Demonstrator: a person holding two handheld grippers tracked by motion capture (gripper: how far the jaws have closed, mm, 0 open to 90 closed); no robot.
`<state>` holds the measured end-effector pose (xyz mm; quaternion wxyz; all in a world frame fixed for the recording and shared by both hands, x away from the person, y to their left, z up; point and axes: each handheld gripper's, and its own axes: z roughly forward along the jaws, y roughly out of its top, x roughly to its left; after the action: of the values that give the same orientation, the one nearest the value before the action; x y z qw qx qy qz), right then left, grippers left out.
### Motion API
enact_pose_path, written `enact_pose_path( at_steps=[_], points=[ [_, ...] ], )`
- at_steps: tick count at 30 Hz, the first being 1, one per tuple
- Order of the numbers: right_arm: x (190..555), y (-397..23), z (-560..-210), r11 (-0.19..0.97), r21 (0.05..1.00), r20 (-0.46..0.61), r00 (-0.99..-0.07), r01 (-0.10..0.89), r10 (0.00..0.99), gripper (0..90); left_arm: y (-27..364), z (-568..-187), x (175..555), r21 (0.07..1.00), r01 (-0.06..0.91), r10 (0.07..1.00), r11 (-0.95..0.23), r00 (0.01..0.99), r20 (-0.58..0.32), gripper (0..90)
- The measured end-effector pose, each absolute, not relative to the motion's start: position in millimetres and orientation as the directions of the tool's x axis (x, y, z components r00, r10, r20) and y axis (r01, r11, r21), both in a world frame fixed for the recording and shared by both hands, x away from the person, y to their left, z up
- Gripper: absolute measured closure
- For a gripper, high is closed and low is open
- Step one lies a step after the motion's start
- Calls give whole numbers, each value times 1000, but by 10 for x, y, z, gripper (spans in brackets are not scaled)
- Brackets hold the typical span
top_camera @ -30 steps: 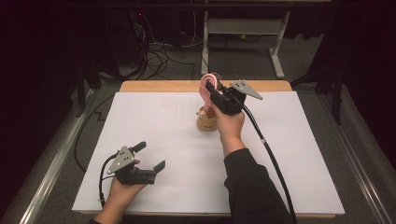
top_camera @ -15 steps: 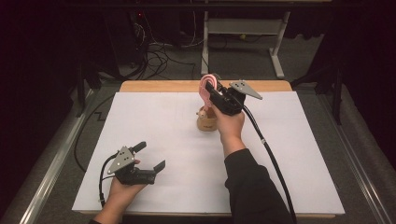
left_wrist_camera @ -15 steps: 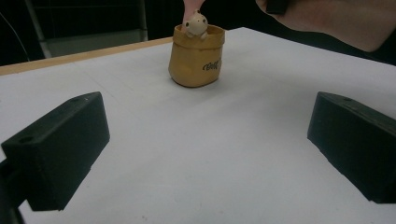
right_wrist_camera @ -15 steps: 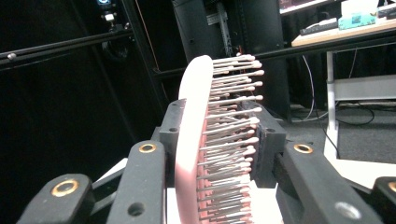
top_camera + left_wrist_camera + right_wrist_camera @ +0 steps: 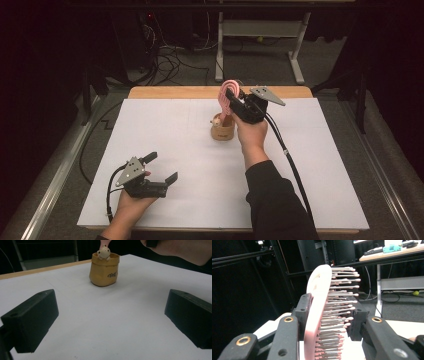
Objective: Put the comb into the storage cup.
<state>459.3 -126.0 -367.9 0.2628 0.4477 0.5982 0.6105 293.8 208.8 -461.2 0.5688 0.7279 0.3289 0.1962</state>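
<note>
A pink hairbrush [image 5: 229,92] [image 5: 319,302] stands upright with its handle down in a small tan pot [image 5: 223,131] [image 5: 104,270] near the table's far middle. A little cream bear figure [image 5: 104,252] sits on the pot's rim. My right gripper [image 5: 231,100] [image 5: 329,320] is shut on the brush head, one pad on its back and the other against the bristle tips. Its jaws have just been easing open a little, with the brush still between them. My left gripper [image 5: 162,166] [image 5: 107,322] rests open at the near left, with nothing between its jaws.
A white sheet [image 5: 175,130] covers the table, with a wooden edge [image 5: 175,92] along the back. The right gripper's cable [image 5: 290,160] trails across the near right of the sheet. A metal stand [image 5: 295,55] and loose cables are on the floor behind.
</note>
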Motion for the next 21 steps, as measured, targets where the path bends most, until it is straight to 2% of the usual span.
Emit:
enact_pose_path(
  at_steps=[14,21],
  points=[
    [4595,-1476,-3722,-121,961,221,-428,249,876,580,2083,-4617,2946,956,258,702,-138,707,-89,0],
    [4584,-1542,-3755,-104,959,212,-427,262,879,515,2087,-4617,2949,956,260,702,-132,706,-95,0]
  ],
)
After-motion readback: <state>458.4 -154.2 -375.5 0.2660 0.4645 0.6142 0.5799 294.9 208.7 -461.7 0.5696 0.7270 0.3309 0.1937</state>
